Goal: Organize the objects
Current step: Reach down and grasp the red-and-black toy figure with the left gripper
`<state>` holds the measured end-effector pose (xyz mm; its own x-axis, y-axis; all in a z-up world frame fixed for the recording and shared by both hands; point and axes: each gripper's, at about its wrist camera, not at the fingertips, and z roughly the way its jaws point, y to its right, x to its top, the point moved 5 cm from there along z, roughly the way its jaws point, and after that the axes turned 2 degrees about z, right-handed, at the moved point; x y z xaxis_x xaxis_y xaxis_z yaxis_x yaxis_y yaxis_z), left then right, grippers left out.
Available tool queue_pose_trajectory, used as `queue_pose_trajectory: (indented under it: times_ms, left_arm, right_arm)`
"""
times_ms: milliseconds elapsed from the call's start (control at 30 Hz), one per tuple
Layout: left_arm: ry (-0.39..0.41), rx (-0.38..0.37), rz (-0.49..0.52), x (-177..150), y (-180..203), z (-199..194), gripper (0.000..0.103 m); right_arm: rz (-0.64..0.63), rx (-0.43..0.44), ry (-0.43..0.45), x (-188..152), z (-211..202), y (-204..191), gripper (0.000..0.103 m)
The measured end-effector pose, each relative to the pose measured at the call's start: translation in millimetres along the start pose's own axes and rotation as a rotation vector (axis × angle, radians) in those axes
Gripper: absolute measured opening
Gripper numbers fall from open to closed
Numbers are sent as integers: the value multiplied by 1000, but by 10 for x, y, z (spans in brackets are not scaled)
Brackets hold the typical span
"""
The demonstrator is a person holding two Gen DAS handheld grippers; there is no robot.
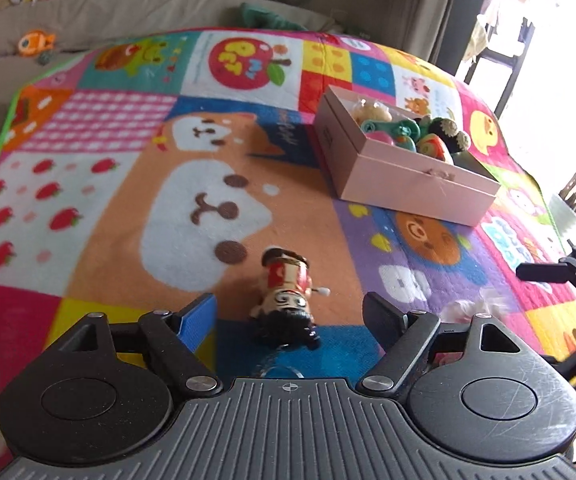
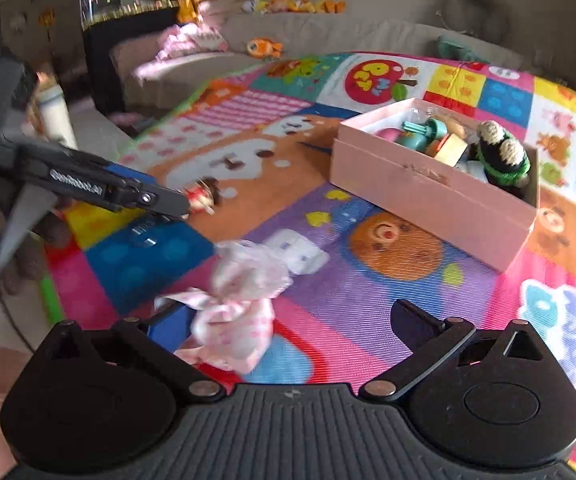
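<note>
A colourful patchwork play mat [image 1: 100, 184] is covering the whole work surface, printed with strawberries, a dog face and an apple. A beige sofa [image 1: 136, 12] is running along the far side, with an orange fish plush [image 1: 36, 41] lying on it.

On the right part of the mat a pink cardboard box [image 1: 400, 176] is sitting open. It is holding several toys crowded together: a crocheted black-and-green toy [image 2: 502, 152] is leaning at its near right end, a teal plastic toy [image 2: 424, 132] is lying in the middle, a yellow block [image 2: 450, 150] is lying beside the teal toy, and a tan rounded item is lying at the far end, too blurred to name.

A pink-and-white cloth bundle [image 2: 240, 300] is lying on the mat, near and to the left of the box. The right gripper [image 2: 288, 320] is hanging over it with its fingers spread wide; the bundle is sitting between them, close to the left finger, though contact cannot be told.

A small wind-up figurine [image 1: 286, 296], red-bodied with black hair, is lying on its side on the mat, left of the bundle. The left gripper [image 1: 290, 312] is hanging over it with its fingers wide apart, the figurine between them and touching neither.
</note>
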<state>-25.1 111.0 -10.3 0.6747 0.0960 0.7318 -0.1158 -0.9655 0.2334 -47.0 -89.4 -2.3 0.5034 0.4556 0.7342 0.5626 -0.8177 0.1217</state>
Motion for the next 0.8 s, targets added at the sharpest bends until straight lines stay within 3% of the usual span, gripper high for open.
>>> queue_pose_trajectory:
  times_ms: [100,300,400,567,800]
  left_arm:
    - [25,-31,-1,53,126,120,81]
    - [29,-146,46,123,577,393,81]
    - [27,-156,86,91,692,423,81]
    - [56,-146,85,84,579,220,67]
    - [19,-46,137,2,392,-1,67]
  right_arm:
    - [-42,-192,-3,-41,79,164,103]
    - [83,-368,-2,-82,75,667,103]
    - [155,-326,46,-41,-67,786,103]
    - [171,-22,48,20,-215,601,103]
    - [37,-36,-27,-100,111,142,103]
